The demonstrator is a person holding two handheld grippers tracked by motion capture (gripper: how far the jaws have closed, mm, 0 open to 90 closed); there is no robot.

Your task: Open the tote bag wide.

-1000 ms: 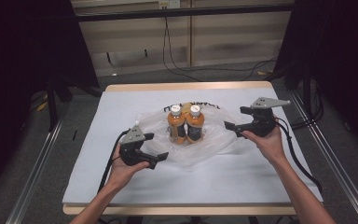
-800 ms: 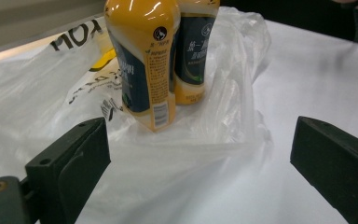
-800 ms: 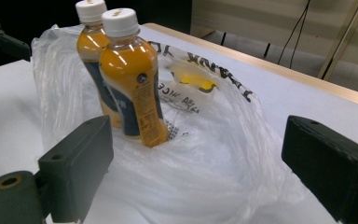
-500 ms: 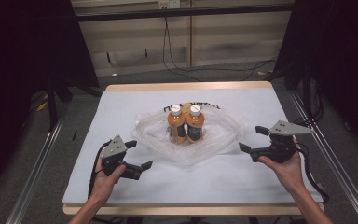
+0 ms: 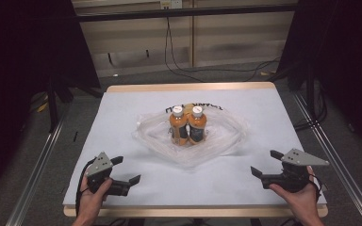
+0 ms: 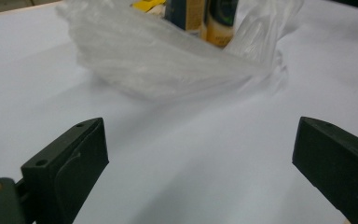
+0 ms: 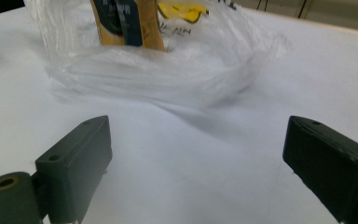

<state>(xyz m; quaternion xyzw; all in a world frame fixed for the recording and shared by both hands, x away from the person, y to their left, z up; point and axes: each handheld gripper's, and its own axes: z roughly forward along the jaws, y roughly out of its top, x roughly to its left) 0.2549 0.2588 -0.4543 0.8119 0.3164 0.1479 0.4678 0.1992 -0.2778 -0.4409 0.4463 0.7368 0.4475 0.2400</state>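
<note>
Two bottles (image 5: 188, 125) upright, touching, inside clear bag (image 5: 226, 136) at middle of counter (image 5: 264, 108). Left tongs (image 5: 126, 170) near-left of bag, well apart from it, jaws spread, empty. Right tongs (image 5: 265, 163) near-right of bag, jaws spread, empty.

A white-topped rectangular table with a pale wooden edge (image 5: 188, 87) sits square in the middle of the floor, its bare white surface spreading out ahead of both pairs of jaws. Underneath and all around lies a grey carpeted floor (image 5: 226, 76). Beyond the far edge, black cables (image 5: 188, 70) trail loose across that carpet. Up the back stands a beige panelled wall (image 5: 136, 42), crossed near the top by a dark horizontal bar (image 5: 184, 12). Heavy black curtains (image 5: 23, 70) close in either side, deep in shadow. Silver metal rails (image 5: 37, 165) run along the floor on both flanks. The light falls brightest on the tabletop.
</note>
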